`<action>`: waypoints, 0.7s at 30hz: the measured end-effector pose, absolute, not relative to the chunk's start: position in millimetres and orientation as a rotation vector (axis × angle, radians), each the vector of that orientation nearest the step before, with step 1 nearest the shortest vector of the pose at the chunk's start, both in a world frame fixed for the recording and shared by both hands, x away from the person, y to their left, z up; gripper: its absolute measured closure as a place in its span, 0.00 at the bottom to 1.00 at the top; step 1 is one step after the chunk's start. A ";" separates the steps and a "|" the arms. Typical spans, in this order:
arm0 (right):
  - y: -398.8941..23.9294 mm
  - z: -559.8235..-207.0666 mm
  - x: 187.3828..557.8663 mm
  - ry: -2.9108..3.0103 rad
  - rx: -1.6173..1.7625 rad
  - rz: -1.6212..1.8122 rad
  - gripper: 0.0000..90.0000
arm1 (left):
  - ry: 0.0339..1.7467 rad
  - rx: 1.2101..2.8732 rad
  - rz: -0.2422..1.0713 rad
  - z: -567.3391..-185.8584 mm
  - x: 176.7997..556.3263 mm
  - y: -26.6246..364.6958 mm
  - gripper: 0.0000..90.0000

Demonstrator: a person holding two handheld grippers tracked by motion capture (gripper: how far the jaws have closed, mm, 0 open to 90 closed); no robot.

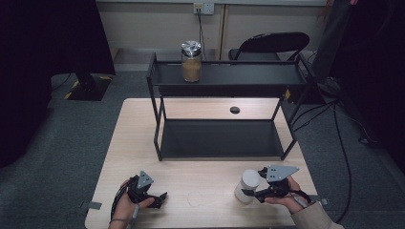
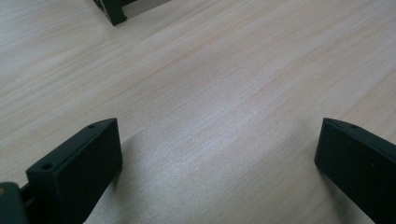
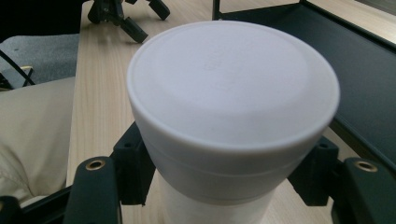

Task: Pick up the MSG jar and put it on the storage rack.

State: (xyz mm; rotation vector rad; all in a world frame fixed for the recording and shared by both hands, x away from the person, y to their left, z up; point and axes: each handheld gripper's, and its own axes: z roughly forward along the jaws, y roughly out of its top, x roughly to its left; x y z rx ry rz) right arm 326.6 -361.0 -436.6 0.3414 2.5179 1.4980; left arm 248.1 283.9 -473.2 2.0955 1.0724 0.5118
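The right tool (image 1: 251,190) grips a white container (image 1: 248,186) near the counter's (image 1: 205,200) front edge; the left tool (image 1: 161,199), jaws spread, seemingly rests over bare wood, well apart.

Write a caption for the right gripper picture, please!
Right gripper holds a white bottle between its fingers.

From where I'm driving, the near strip of the wooden table (image 1: 200,198) is mostly open between my grippers, but the black two-tier rack (image 1: 224,114) blocks the far half, with a lidded jar (image 1: 191,61) parked on its top shelf.
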 end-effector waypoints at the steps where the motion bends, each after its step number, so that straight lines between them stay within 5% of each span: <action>1: -360.6 -436.7 325.6 2.515 0.354 1.498 0.39 | 1.072 2.096 0.512 -473.2 248.2 283.9 0.00; 21: -349.0 -405.9 325.3 2.532 0.371 1.484 0.39 | 1.072 2.096 0.512 -473.2 248.1 283.9 0.00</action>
